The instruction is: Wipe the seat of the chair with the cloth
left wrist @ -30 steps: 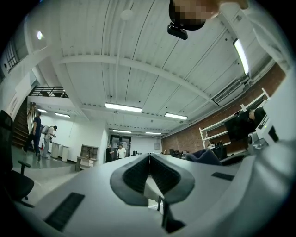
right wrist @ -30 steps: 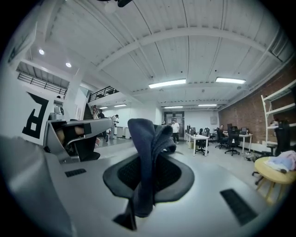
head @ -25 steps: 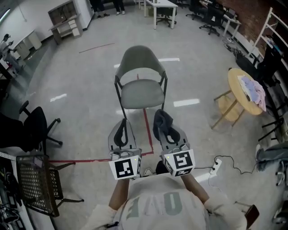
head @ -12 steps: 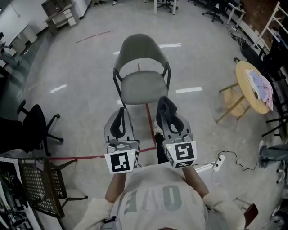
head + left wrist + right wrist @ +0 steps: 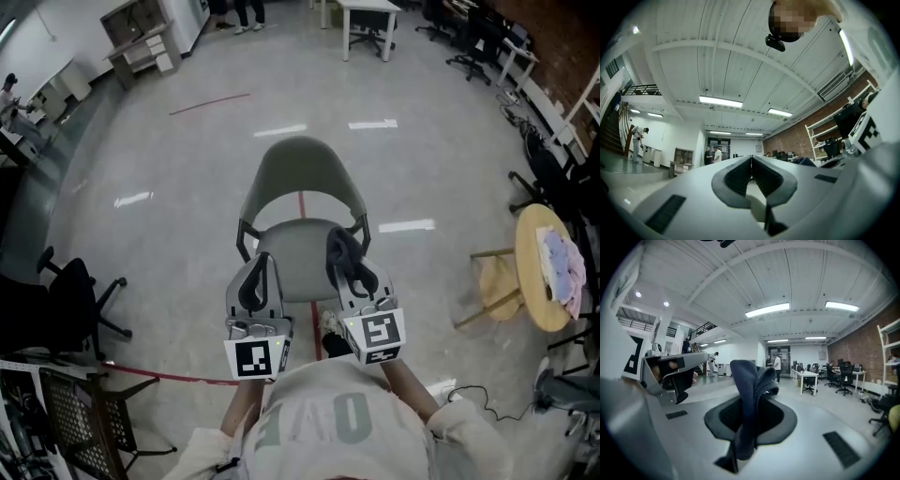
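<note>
Chair (image 5: 302, 187): faced the person, seat (image 5: 295, 267) bare.
Left gripper (image 5: 751, 161): jaws pressed together, empty.
Right gripper (image 5: 349, 267): pinched the dark cloth (image 5: 749, 380), held over the seat's near edge.
Risk: a narrow pinch, so rubbing might drag the cloth free.

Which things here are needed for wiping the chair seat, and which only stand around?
For the job: chair; cloth; right gripper, shut on it.
Only standing around: round wooden table; black office chair; white desk.
</note>
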### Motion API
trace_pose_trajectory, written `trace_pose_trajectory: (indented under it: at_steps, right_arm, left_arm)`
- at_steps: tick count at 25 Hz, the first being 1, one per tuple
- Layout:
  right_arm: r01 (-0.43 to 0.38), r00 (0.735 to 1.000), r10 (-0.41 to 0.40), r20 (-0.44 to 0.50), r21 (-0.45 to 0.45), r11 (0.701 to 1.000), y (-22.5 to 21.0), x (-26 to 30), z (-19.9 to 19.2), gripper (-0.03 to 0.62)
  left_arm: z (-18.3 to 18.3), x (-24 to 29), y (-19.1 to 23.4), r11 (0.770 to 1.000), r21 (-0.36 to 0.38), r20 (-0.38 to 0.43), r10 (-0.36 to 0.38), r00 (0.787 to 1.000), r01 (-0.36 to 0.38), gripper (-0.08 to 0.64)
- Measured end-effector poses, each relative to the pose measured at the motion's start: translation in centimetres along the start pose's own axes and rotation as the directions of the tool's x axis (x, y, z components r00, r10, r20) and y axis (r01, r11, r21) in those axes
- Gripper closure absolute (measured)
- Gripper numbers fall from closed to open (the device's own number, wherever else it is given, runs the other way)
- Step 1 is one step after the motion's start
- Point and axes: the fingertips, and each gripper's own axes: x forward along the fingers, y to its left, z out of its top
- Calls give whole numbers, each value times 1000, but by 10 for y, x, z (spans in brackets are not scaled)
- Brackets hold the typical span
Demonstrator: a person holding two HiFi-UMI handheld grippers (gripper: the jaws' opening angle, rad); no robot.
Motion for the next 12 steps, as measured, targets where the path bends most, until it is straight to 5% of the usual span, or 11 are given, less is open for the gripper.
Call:
trace_pose_trajectory:
  at_steps: [12]
  right_arm:
    - [-21, 1000, 21, -4, 44, 999, -68, 128, 31, 534]
  left_arm:
    - [-19, 151, 49, 999, 1, 6, 32, 999, -32, 545]
